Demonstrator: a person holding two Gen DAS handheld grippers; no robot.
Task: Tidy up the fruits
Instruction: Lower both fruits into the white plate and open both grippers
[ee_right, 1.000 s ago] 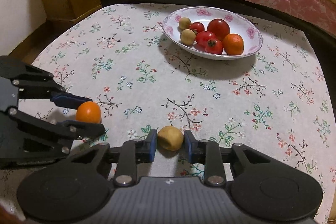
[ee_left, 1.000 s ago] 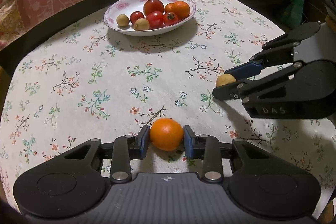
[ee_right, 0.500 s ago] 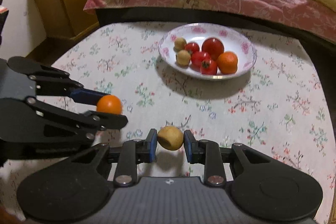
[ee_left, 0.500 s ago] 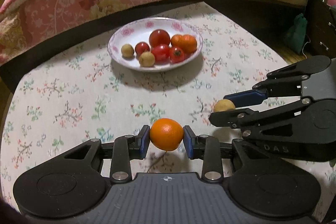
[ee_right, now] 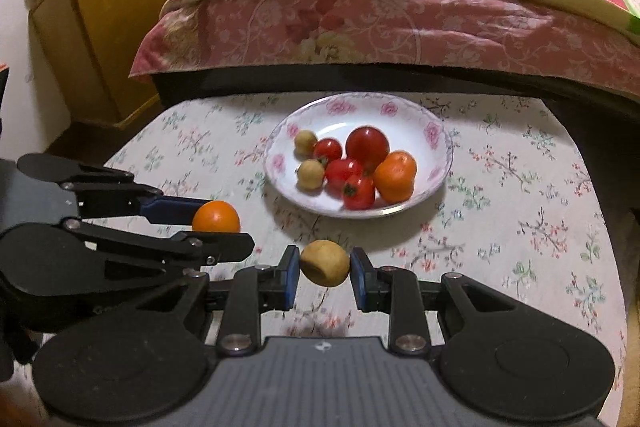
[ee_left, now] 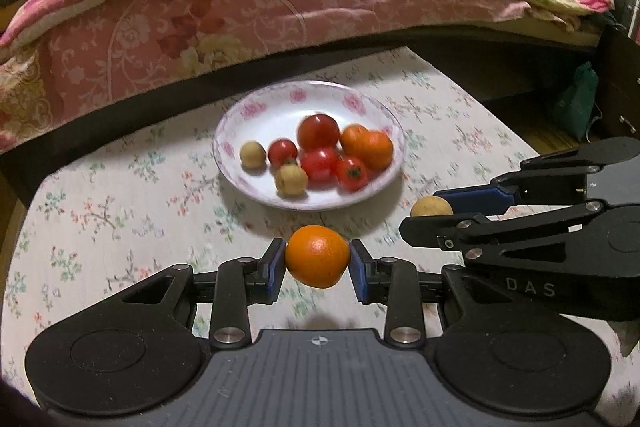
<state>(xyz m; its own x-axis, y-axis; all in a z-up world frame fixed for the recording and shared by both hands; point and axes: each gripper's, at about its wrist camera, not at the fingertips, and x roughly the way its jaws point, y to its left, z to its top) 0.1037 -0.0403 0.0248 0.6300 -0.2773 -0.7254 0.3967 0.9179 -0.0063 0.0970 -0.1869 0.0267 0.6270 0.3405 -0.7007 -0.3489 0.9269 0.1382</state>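
Left wrist view: orange point(ee_left: 317, 255) clamped between left gripper point(ee_left: 317, 261) fingers, held above tablecloth point(ee_left: 120, 227). Tan fruit point(ee_right: 325, 263) clamped in right gripper point(ee_right: 325, 267). Plate point(ee_left: 256, 111) ahead of fingertips, seven fruits loaded. Two placements judged outstanding.

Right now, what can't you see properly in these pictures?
- Second orange in the plate, left view: mostly behind the front one; right view hides it fully.
- Plate fruit, both views: motion-blurred, stems unclear.
- Right gripper, left view: cut off by the right edge.
- Table under the orange and brown fruit: hidden by the grippers.
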